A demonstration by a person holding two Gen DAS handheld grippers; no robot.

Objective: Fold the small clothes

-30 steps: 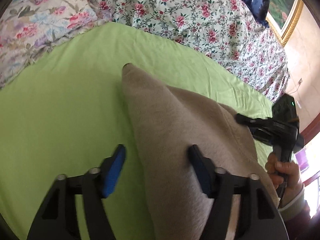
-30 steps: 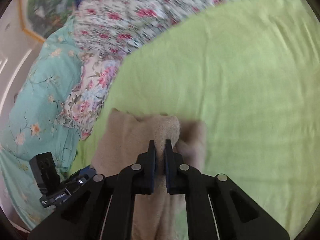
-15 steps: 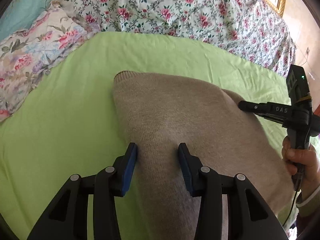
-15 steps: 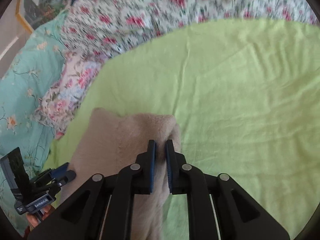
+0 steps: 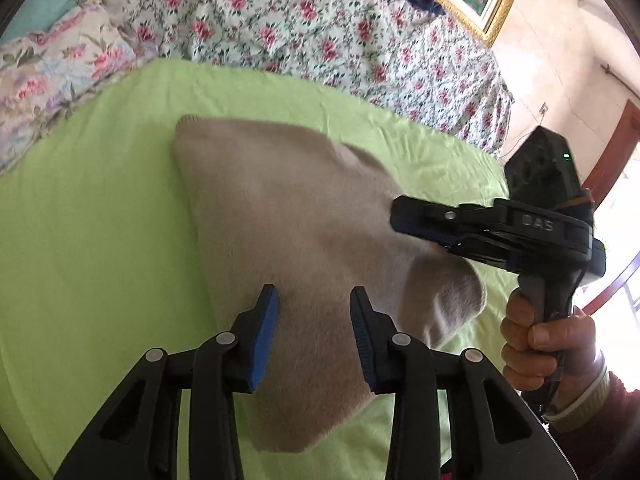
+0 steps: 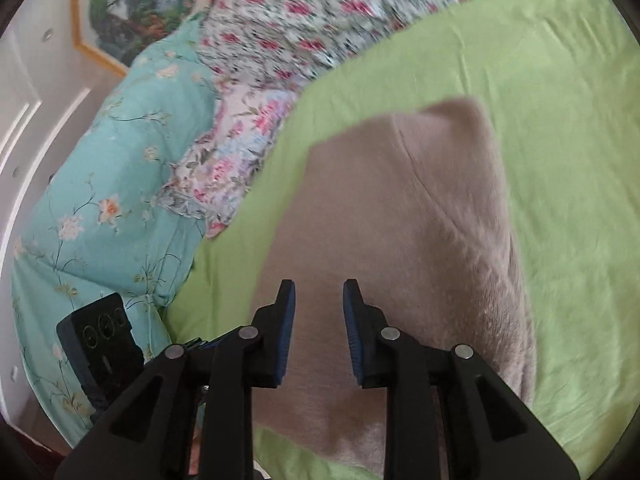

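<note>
Beige knit garment (image 5: 280,216) lies on green sheet (image 5: 80,240), part folded, soft and limp; light weight and some fuzz-grip judged, sag expected when lifted.

Left gripper (image 5: 314,320): jaws just closing, part spread over fabric, nothing pinched.

Right gripper (image 6: 318,316): jaws just opening, cloth released.

Hold best taken at the hem corners, both layers pinched.

Both tools are matte black plastic: the left gripper (image 5: 314,334) has angular arms with triangular cut-outs, round silver screw heads at the pivots and ribbed blue pads on its fingers (image 5: 264,330). The right gripper (image 6: 318,330) is the same build, lettered "DAS", with a small green light behind that lettering. Below the lettering, the right hand (image 5: 548,348) shows a dark red sleeve (image 5: 600,436) over a pale ribbed cuff.
</note>
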